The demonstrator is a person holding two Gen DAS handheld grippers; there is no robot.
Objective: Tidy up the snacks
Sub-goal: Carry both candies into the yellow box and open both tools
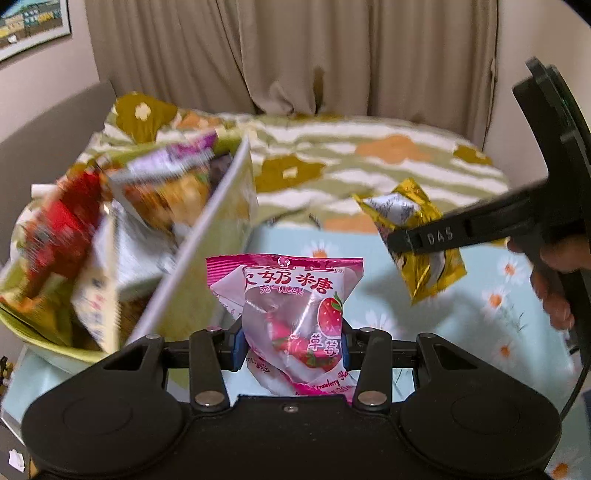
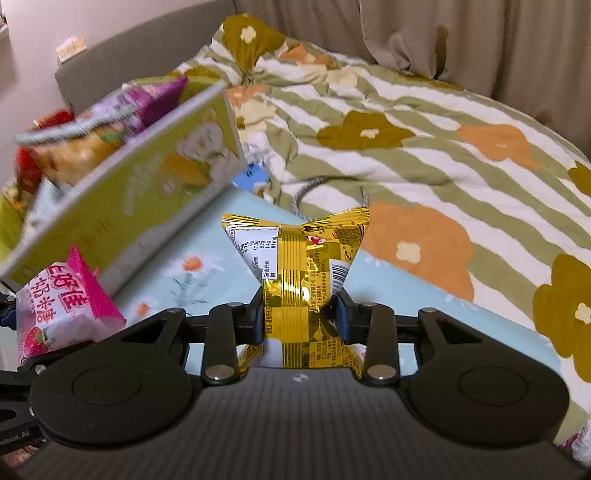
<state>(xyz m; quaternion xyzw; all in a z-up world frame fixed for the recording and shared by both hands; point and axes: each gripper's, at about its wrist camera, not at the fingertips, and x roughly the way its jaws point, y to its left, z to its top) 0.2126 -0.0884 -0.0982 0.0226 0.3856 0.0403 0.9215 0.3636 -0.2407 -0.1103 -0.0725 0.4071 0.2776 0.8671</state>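
Observation:
My left gripper (image 1: 291, 345) is shut on a pink strawberry candy bag (image 1: 295, 306), held above the light blue daisy cloth (image 1: 480, 332). The pink bag also shows in the right wrist view (image 2: 62, 310) at the lower left. My right gripper (image 2: 300, 319) is shut on a gold foil snack packet (image 2: 299, 266); in the left wrist view that packet (image 1: 432, 269) hangs from the right gripper (image 1: 417, 240). A green basket (image 1: 55, 339) at the left holds several snack packs and a tall green box (image 1: 207, 251), also seen in the right wrist view (image 2: 140, 192).
A bed with a green, white and orange flowered quilt (image 2: 424, 147) lies behind the blue cloth. Beige curtains (image 1: 295, 55) hang at the back. A grey headboard (image 2: 147, 44) and a framed picture (image 1: 29, 26) are at the left.

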